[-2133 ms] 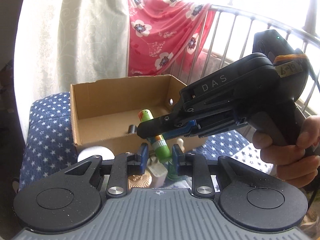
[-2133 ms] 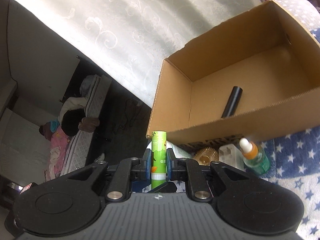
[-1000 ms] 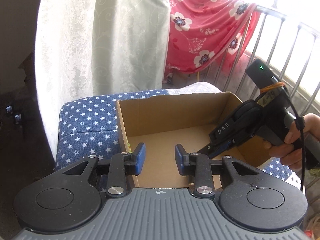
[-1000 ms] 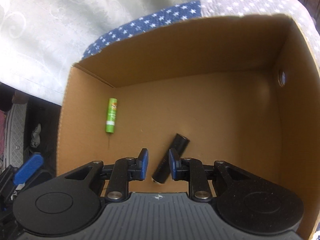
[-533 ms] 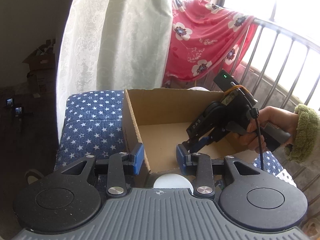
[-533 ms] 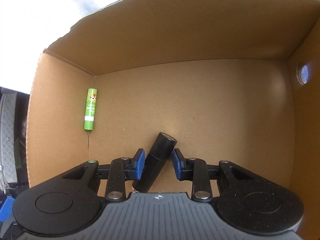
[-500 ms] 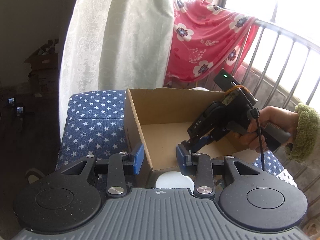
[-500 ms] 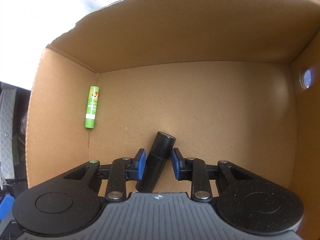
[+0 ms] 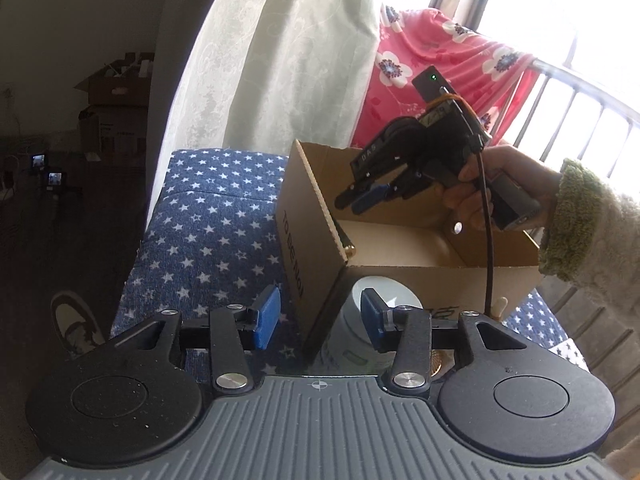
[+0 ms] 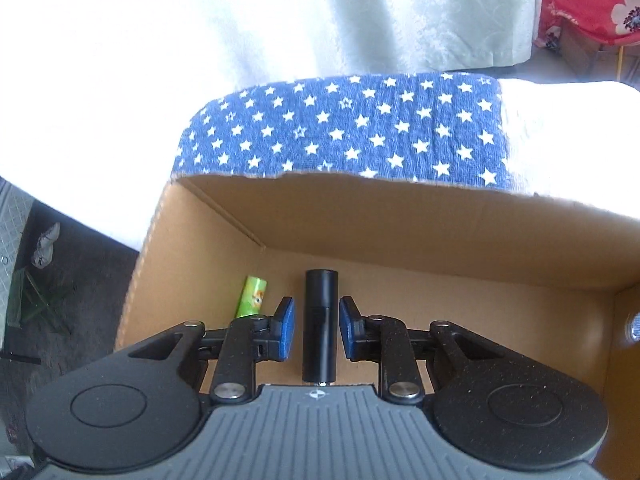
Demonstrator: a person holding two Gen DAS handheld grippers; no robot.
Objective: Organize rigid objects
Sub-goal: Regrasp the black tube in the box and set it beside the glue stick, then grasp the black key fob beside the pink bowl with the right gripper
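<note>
An open cardboard box [image 9: 316, 236] stands on a blue star-print cushion [image 9: 224, 216]. In the right wrist view, a black cylinder [image 10: 320, 320] and a green tube [image 10: 251, 297] lie on the floor of the box [image 10: 400, 224]. My right gripper [image 10: 316, 328] is open, its blue pads on either side of the black cylinder without touching it; it also shows in the left wrist view [image 9: 368, 196] above the box. My left gripper [image 9: 318, 320] is open and empty, at the box's near corner. A white jar [image 9: 368, 328] stands just behind it.
A white curtain [image 9: 300, 60] and red floral cloth [image 9: 440, 72] hang behind the box, by a metal railing [image 9: 580, 100]. A gold-coloured object [image 9: 436, 362] lies by the jar. Cardboard boxes [image 9: 116, 120] stand in the dark room at left. A shoe [image 9: 76, 324] lies on the floor.
My right gripper has risen and tilted up in the box; the black cylinder now lies straight between its pads. My left gripper has drawn back and left, toward the box's corner.
</note>
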